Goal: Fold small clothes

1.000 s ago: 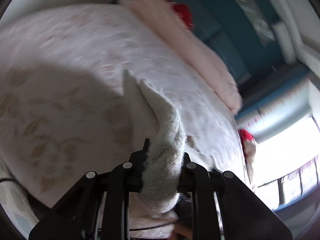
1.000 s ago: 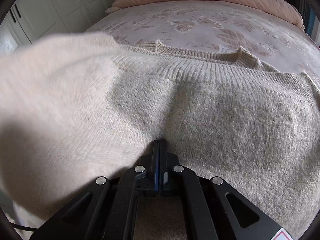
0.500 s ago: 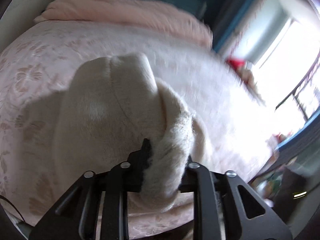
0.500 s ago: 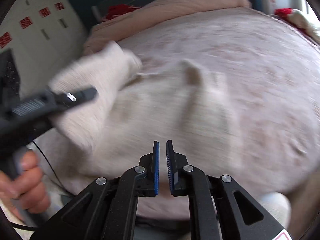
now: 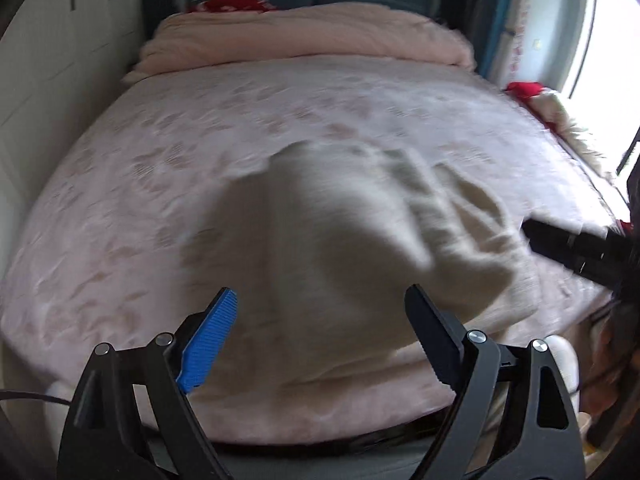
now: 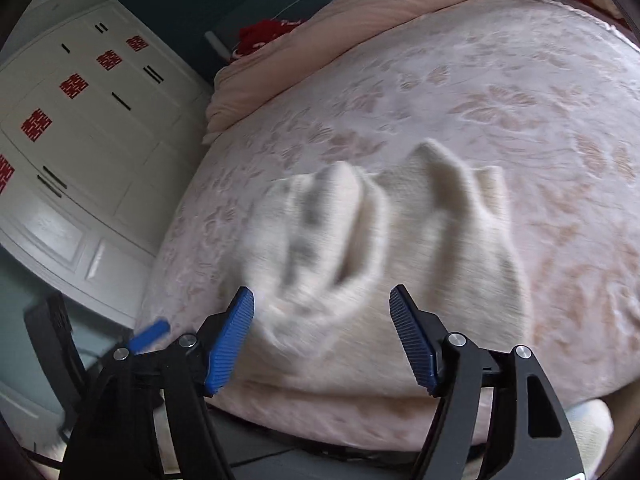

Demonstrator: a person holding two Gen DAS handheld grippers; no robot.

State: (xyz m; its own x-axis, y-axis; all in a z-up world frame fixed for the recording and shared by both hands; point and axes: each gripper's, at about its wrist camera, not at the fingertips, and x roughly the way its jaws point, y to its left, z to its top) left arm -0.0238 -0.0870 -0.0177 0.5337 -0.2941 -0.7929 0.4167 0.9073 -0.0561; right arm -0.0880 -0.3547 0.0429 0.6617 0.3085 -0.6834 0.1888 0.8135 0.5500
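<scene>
1. both tools are opening right now, nothing between the jaws. left tool and right tool both hover over the near edge of the bed.
2. cream knit sweater sits loose on the bed near that edge, bunched, with ridges sticking up (blurred, so it may not have settled).
3. risk: those ridges get pressed into a crooked fold if it isn't smoothed flat.
4. risk: the sweater's near side lies close to the bed's edge; a tug that way could slide it off.
5. risk: thick knit, so a pinch may grab two layers instead of one.
6. right tool is just beside the sweater's right side; collision risk if both reach in together.
</scene>
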